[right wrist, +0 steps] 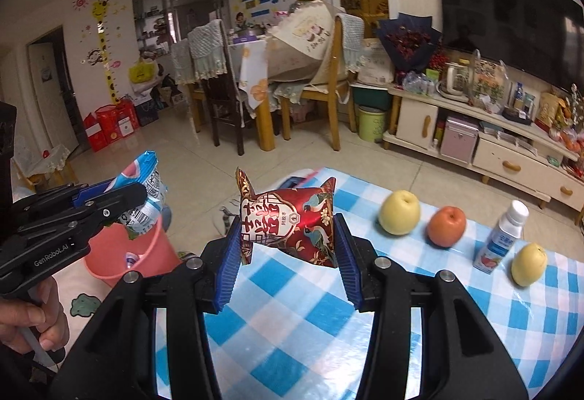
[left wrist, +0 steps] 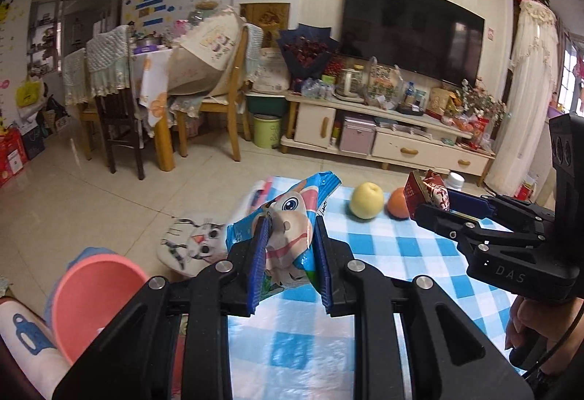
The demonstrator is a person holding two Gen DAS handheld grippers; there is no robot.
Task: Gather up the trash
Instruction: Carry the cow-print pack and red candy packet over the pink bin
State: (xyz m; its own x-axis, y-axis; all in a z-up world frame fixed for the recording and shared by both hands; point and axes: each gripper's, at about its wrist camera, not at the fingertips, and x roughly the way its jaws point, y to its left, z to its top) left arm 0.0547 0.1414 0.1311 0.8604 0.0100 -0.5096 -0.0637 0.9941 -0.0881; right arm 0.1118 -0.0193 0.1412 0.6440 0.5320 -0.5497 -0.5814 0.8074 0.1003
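The blue wrapper (left wrist: pixel 288 217) is grasped by the left claw (left wrist: pixel 290 243) just beside the pink bucket (right wrist: pixel 120 250), the red packet (right wrist: pixel 292 224) by the right claw (right wrist: pixel 288 239) (both raised above the desk (right wrist: pixel 292 319)). Nothing is yet dropped; fruit is left.

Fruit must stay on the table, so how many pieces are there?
3: a yellow pear at the far edge, an orange fruit beside it, and another yellow pear right of the bottle. More may lie out of view.
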